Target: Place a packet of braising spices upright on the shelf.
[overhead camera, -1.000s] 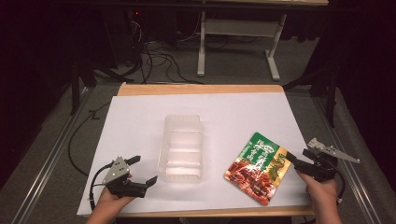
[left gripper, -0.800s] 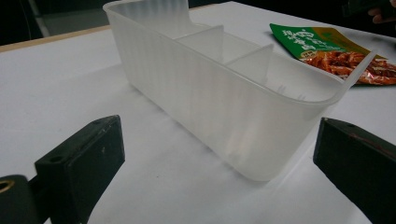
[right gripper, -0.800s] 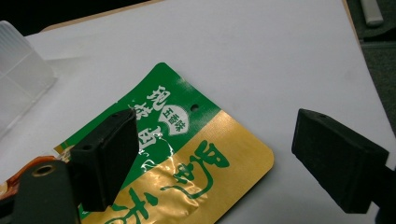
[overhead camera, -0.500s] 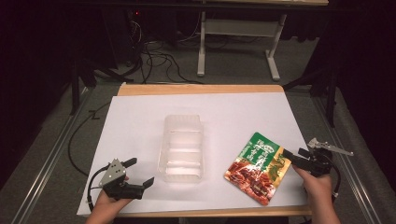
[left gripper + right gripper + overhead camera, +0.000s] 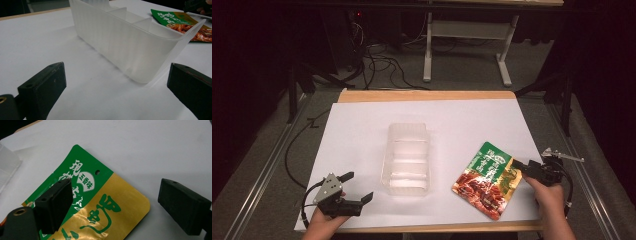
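Observation:
A clear plastic container (image 5: 407, 157) with dividers stands mid-table on the white sheet (image 5: 362, 130). To its right lies a flat green, gold and red snack pouch (image 5: 486, 179). My left gripper (image 5: 358, 186) rests open near the front left, pointing at the container's near end (image 5: 130, 47); nothing is between its jaws (image 5: 116, 72). At the pouch's right edge my right gripper (image 5: 521, 166) stands open. In the right gripper view, it (image 5: 116, 190) straddles the pouch's gold corner (image 5: 112, 205), one jaw above the green print, the other above bare paper.
The white sheet covers a wooden table (image 5: 427, 95) with its edge showing at the back. Beyond it are a dark floor, cables (image 5: 377, 60) and a white table frame (image 5: 467, 45). A metal rail (image 5: 262, 175) runs along the left side.
My right gripper has crept left onto the pouch's right corner. The left gripper has drifted slightly left and toward the person. Container and pouch have not moved.

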Motion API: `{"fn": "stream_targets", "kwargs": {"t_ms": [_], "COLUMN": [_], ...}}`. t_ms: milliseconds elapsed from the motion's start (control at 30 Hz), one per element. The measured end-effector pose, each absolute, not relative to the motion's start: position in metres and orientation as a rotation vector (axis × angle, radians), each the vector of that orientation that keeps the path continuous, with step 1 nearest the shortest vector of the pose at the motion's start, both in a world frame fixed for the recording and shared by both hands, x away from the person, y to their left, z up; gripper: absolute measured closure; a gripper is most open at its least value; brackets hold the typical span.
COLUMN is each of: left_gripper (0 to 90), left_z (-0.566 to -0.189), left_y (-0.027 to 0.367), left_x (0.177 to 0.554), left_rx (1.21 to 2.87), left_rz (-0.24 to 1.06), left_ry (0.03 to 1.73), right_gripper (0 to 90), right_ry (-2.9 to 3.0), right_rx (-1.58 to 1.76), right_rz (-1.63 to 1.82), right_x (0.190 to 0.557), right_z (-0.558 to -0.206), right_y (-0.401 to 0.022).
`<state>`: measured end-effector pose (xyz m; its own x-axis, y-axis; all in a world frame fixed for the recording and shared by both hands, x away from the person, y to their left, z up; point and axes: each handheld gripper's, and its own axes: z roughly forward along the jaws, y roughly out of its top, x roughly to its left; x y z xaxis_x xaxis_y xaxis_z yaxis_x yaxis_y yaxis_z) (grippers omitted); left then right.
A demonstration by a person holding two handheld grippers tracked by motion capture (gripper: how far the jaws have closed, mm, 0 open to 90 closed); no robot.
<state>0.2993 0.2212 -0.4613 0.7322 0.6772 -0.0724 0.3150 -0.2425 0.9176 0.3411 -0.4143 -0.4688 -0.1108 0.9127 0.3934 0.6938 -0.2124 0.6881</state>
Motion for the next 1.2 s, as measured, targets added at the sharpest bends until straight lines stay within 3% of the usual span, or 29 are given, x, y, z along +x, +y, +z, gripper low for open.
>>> {"fn": "stream_targets", "kwargs": {"t_ms": [467, 733, 967, 1200], "left_gripper": [2.8, 2.7, 2.8, 2.8], "left_z": [-0.461, -0.461, -0.461, -0.461], "left_y": [0.221, 0.221, 0.219, 0.218], "left_x": [0.299, 0.298, 0.299, 0.299], "left_rx": [1.856, 1.854, 1.862, 1.87], "left_rz": [0.409, 0.41, 0.405, 0.398], "left_ry": [0.749, 0.743, 0.734, 0.722], "right_gripper": [16.5, 24.3, 39.1, 41.1], "right_ry": [1.757, 1.773, 1.765, 1.821], "right_rx": [1.962, 1.962, 1.865, 1.839], "right_rz": [1.281, 1.365, 1.516, 1.506], "right_x": [0.342, 0.342, 0.336, 0.337], "right_z": [-0.475, -0.476, -0.47, -0.471], "right_y": [-0.421, -0.419, -0.419, -0.411]}}
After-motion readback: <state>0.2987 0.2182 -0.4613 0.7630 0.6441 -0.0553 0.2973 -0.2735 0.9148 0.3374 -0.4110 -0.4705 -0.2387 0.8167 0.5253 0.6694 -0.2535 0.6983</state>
